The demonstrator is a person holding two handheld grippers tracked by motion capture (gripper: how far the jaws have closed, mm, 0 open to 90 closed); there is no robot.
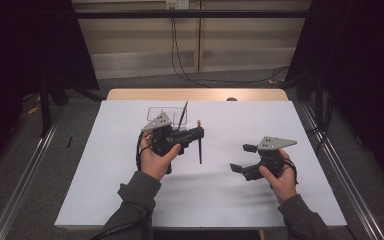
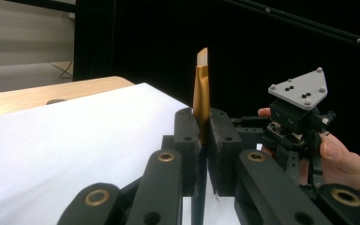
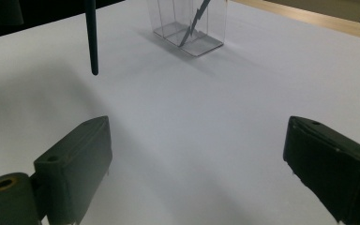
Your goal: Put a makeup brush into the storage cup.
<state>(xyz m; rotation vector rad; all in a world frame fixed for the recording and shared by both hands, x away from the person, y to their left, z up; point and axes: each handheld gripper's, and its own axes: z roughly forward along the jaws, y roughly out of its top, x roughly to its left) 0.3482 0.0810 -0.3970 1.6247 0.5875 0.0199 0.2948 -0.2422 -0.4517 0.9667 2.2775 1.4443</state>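
Two grippers mid-counter (image 1: 105,200): left gripper (image 1: 198,133) clamps a brush (image 1: 200,150); right gripper (image 1: 242,157) gapes over bare white, edges distant.

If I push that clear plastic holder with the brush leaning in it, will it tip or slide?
The clear holder looks thin-walled and probably light, so it would likely slide on the smooth white table cover. It stands taller than its base is wide, and the brush leans out above its rim, so a high push might tip it.

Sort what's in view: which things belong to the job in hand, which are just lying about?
In the job:
- brush, clamped in the left tool
- clear holder, one brush standing in it
- right tool, open, nothing in it

Lying about:
- cables on the floor beyond the table
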